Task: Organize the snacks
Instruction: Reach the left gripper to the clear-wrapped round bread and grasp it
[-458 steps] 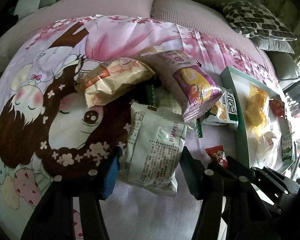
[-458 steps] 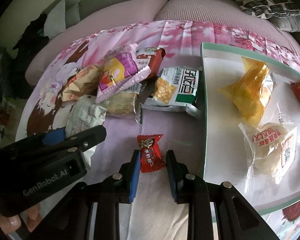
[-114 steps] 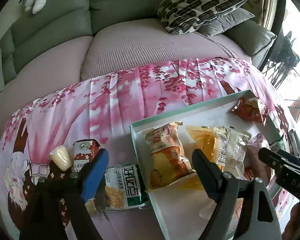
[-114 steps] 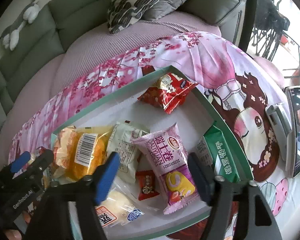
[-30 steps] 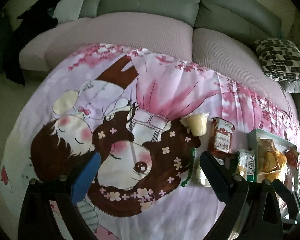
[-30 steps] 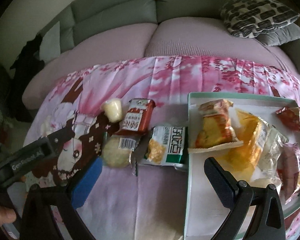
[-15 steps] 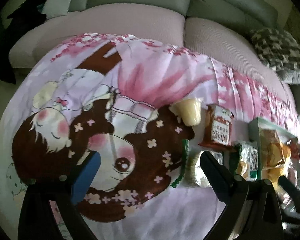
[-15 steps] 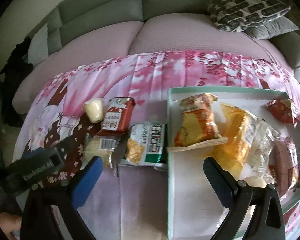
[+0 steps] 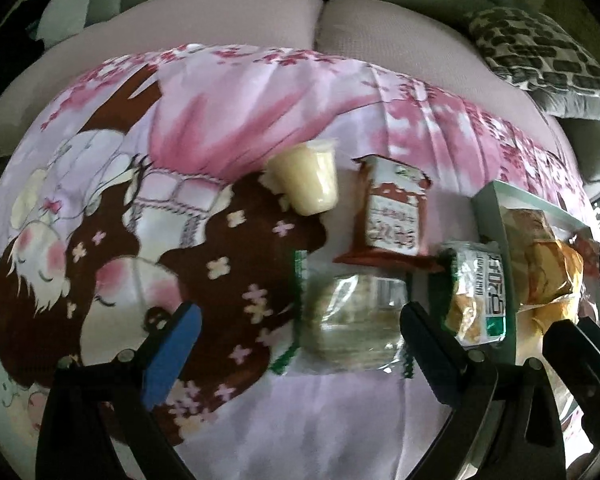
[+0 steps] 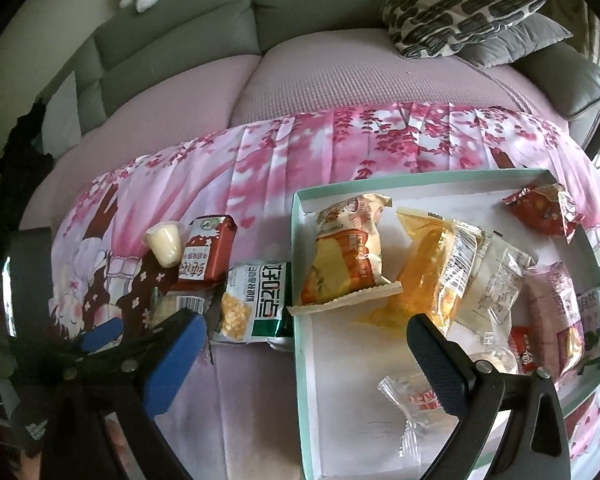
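The left gripper [image 9: 296,340], fingers spread wide and empty, is positioned over the clear-wrapped round cake [image 9: 350,320]. The right gripper [image 10: 304,354], equally wide and empty, is held above the tray [image 10: 300,320]. Closure on the cake and transfer to the tray are judged next.

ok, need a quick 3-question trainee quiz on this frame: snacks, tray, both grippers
1. True or false: the yellow jelly cup is inside the green-rimmed tray.
2. How many snacks lie on the cloth outside the tray? A) two B) four C) six
3. Fill in: the left gripper is open around the ____ wrapped round cake.

Key
1. False. The cup lies on the cloth, next to the red-brown packet.
2. B: the cup, the red-brown packet, the clear-wrapped cake and the green-and-white packet. The last of these lies against the tray's left rim.
3. clear. The right gripper is open too, and holds nothing.
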The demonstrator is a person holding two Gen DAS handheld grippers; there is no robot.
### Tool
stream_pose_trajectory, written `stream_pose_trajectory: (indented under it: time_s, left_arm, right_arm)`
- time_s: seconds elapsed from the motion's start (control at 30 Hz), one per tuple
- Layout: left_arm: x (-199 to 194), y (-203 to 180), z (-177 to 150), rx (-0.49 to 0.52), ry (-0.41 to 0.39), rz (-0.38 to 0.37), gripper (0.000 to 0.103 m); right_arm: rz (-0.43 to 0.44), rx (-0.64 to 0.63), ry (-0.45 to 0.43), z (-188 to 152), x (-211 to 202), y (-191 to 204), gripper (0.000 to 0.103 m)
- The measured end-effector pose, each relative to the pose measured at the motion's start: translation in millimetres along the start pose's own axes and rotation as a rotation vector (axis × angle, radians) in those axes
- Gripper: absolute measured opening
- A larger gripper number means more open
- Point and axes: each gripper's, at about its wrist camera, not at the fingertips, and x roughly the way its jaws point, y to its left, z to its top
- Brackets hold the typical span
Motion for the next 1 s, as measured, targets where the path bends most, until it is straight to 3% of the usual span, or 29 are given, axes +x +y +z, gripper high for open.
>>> stream_pose_trajectory:
  time_s: [0.27,0.5,0.6,0.77,0.83,1.0]
  left_arm:
    - [14,-13,0,0.029,0.012,0.01,0.1]
    - [11,2,-1,-0.029,0.006,0.022,0.098]
    - [10,11,0,-0.059,0.01,0.01,0.092]
    - [3,18,1,-0.077,0.003,-0.001,0.066]
    - [0,20,1,-0.087,0.002,-0.01,0.061]
    - [0,35,2,-0.139,0.004,-0.021,0.06]
  right_arm:
    - [-0.005,0.003,0.002,0,0,0,0.102]
    - [-0.008,0.001,0.004,0,1,1,0.102]
    - [-0.007,-0.001,0.003,0,1,2,0.102]
    - [0.003,-0.01,-0.006,0,-1,4,0.102]
    - [0.016,-0.016,-0.017,0,-4,7,0.102]
    - [0.082,-0.074,-0.056,1,-12,21,0.095]
